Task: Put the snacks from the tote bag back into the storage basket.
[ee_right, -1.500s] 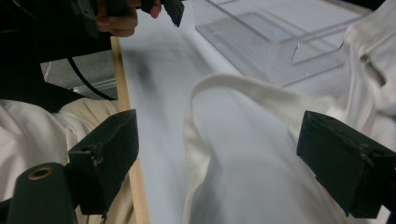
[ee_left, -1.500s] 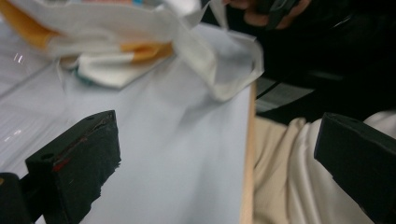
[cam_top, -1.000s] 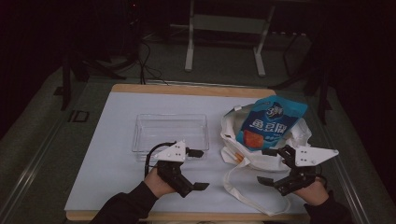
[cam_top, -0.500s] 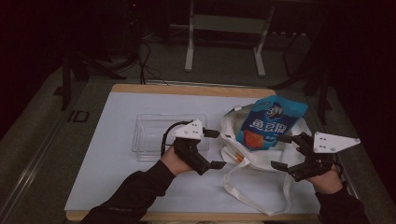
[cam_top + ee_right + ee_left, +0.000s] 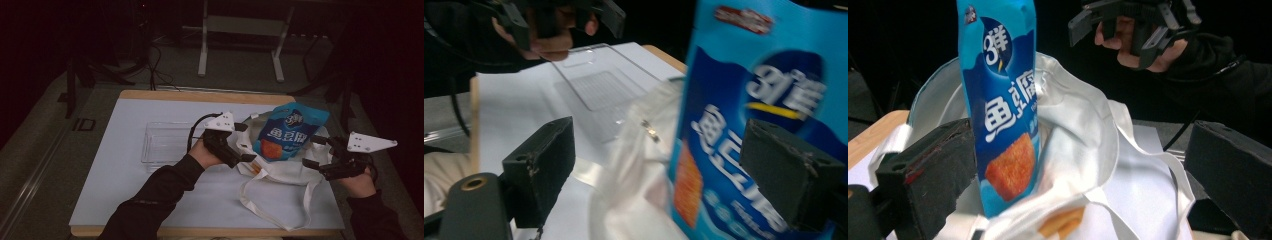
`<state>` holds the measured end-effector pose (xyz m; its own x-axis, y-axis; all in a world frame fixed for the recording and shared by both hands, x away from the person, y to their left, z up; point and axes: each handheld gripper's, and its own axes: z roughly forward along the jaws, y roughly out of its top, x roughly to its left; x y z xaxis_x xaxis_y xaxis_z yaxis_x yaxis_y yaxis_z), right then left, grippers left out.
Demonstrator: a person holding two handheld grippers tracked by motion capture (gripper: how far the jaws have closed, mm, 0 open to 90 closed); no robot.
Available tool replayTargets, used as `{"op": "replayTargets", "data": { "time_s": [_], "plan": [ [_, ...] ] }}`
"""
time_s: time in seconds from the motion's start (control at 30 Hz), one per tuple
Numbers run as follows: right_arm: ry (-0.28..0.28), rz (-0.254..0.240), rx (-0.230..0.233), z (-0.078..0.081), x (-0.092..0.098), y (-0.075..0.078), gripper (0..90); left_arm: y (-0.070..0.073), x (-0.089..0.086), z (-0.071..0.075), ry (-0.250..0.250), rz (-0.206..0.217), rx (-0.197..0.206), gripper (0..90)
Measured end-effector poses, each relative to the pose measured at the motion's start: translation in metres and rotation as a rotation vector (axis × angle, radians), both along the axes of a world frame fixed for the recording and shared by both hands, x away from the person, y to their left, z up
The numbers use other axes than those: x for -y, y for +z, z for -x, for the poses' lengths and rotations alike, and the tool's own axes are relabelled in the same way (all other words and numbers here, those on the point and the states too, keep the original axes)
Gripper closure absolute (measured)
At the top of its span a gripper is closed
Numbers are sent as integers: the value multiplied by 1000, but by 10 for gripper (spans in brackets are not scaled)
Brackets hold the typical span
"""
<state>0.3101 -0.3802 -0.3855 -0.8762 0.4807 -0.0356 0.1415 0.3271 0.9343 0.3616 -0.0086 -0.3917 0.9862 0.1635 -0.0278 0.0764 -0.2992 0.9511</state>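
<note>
Honestly, with both my left tool [image 5: 245, 142] and right tool [image 5: 316, 152] released, I fear the snack pouch [image 5: 287, 131] may tip out of the loose tote bag [image 5: 280, 172].

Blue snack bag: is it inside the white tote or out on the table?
Partly in. The blue snack bag stands with its lower end inside the open mouth of the white tote; its upper part sticks out above the rim.
</note>
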Motion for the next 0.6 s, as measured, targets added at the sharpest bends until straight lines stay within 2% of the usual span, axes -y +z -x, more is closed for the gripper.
{"op": "replayTargets", "data": {
  "time_s": [0.2, 0.3, 0.47, 0.6],
  "plan": [
    [-65, 9, -30, -11, 17, -12, 191, -5, 20, -18, 15, -7, -19, 21],
    [-99, 12, -43, -16, 25, -20, 213, -10, 31, -26, 32, -32, -21, 21],
    [-153, 23, -50, -26, 37, -29, 266, -19, 44, -39, 61, -43, -31, 106],
    [-189, 25, -59, -37, 41, -35, 286, -27, 54, -49, 105, -66, -40, 183]
  ]
}}
